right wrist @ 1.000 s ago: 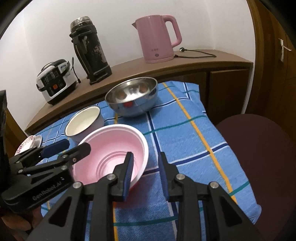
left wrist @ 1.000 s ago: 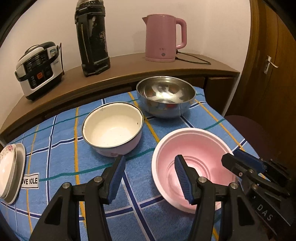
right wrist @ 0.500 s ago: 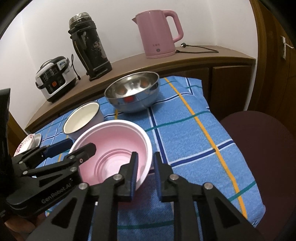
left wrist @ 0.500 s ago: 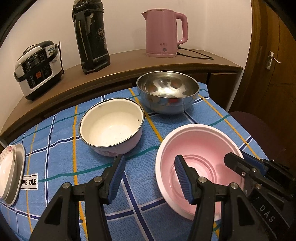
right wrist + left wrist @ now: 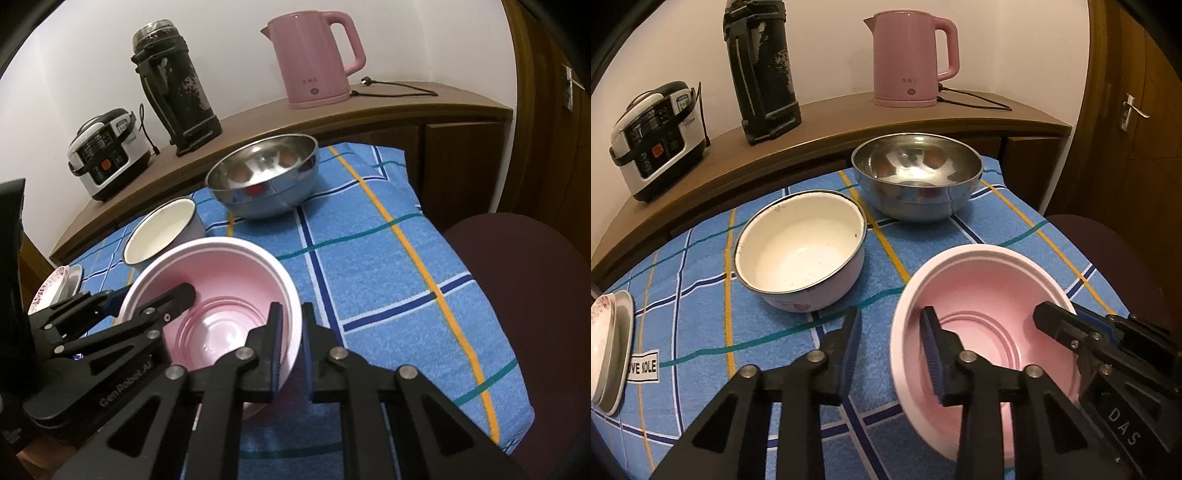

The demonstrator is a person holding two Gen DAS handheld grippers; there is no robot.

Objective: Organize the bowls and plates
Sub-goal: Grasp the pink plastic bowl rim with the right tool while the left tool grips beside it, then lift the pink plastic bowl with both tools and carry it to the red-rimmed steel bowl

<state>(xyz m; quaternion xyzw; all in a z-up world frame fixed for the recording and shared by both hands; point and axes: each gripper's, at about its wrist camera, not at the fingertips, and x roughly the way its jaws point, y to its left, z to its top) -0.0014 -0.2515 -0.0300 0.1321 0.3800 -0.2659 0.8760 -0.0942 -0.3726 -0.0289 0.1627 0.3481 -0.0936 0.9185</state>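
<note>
A pink plastic bowl (image 5: 990,295) (image 5: 221,280) sits near the front of the blue checked tablecloth (image 5: 701,295). My left gripper (image 5: 890,350) straddles its left rim. The jaws are closing, and cloth still shows between the outer pad and the rim. My right gripper (image 5: 291,343) is shut on the bowl's right rim, one pad inside and one outside. Behind the pink bowl stand a white enamel bowl (image 5: 801,251) and a steel bowl (image 5: 916,173). A short stack of plates (image 5: 609,343) lies at the table's left edge.
A wooden shelf behind the table carries a rice cooker (image 5: 653,136), a black thermos (image 5: 761,70) and a pink kettle (image 5: 908,59) with its cord. A dark red chair (image 5: 517,266) stands off the table's right side. Wooden doors are at far right.
The right gripper's jaws have closed onto the pink bowl's right rim. The left gripper's jaws have narrowed around the left rim. Neither hand has shifted much.
</note>
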